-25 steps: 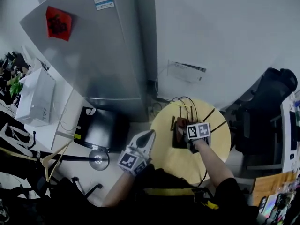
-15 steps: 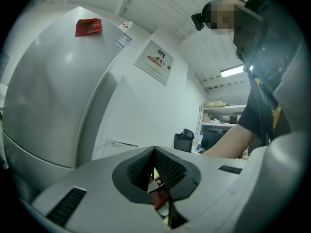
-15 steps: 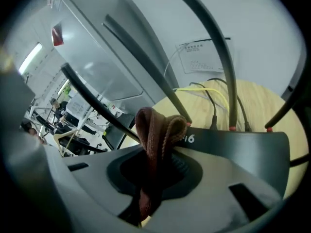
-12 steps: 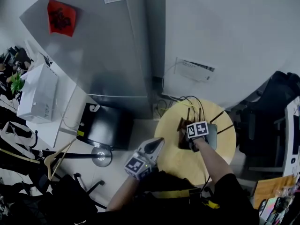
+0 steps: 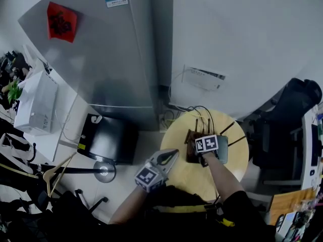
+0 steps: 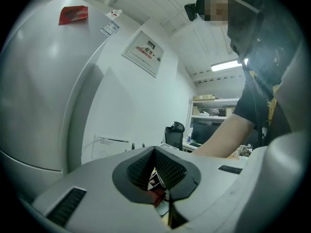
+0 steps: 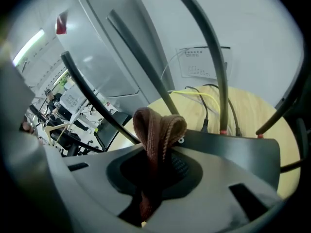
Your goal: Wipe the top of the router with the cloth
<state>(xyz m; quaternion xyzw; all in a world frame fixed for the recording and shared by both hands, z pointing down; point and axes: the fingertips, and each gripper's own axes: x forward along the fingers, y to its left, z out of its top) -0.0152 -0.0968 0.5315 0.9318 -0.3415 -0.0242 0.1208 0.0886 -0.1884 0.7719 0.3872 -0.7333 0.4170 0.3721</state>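
- Closest in, the left claw (image 5: 167,157) hangs just off the near-left edge of the round wooden surface (image 5: 187,178). Its tips are pressed together with nothing between them. Compared with a second ago it has only crept a little toward that edge, so it's not part of the wipe.
- The right claw (image 7: 156,147) is pinching the brown cloth (image 7: 158,125), which stands up between the pads in a bunched fold.
- What's changed: over the last second that claw has slid a bit leftward and toward the person across the router (image 7: 235,150), from around the middle of the dark top to its left part. To me that reads as a wiping stroke under way, not a first approach.
- In the head view the marker cube covers the contact spot, so I can't really say if the cloth presses on the top or just skims it. Probably touching.
- The router sits near the middle of the surface, with its antennas (image 7: 214,57) sticking up at the far edge and cables (image 7: 206,97) trailing off the back.
- I'd guess more passes are needed before the whole top is done.
- Farther back are the grey fridge (image 5: 101,64) and a white wall.
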